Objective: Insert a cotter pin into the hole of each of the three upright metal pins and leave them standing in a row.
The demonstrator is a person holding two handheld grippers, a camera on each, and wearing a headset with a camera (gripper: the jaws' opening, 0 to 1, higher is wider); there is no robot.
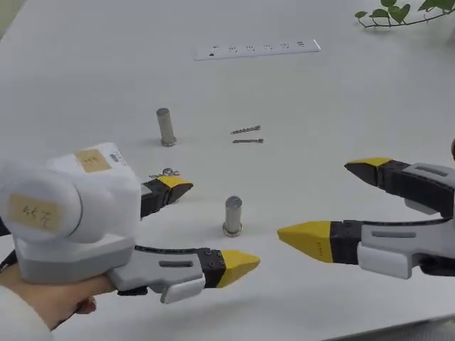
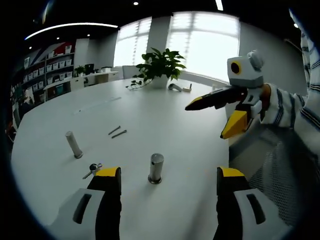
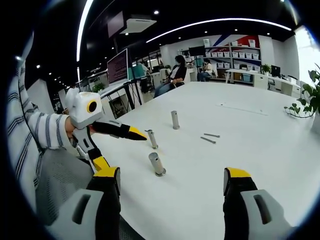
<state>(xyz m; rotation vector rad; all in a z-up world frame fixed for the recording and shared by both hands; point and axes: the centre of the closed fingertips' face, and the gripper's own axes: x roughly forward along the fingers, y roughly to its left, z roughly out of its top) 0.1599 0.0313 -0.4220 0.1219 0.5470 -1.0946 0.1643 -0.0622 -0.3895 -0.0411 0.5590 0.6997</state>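
I hold my left hand-held gripper [image 1: 215,224] and right hand-held gripper [image 1: 315,200] level over the table [image 1: 341,106], facing across one metal pin [image 1: 232,213], both gaping and empty.

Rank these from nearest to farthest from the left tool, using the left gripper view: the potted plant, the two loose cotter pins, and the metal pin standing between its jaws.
1. Metal pin, upright just ahead, between the left tool's jaws.
2. Loose cotter pins, lying flat further ahead, slightly left.
3. Potted plant, far back, centre.
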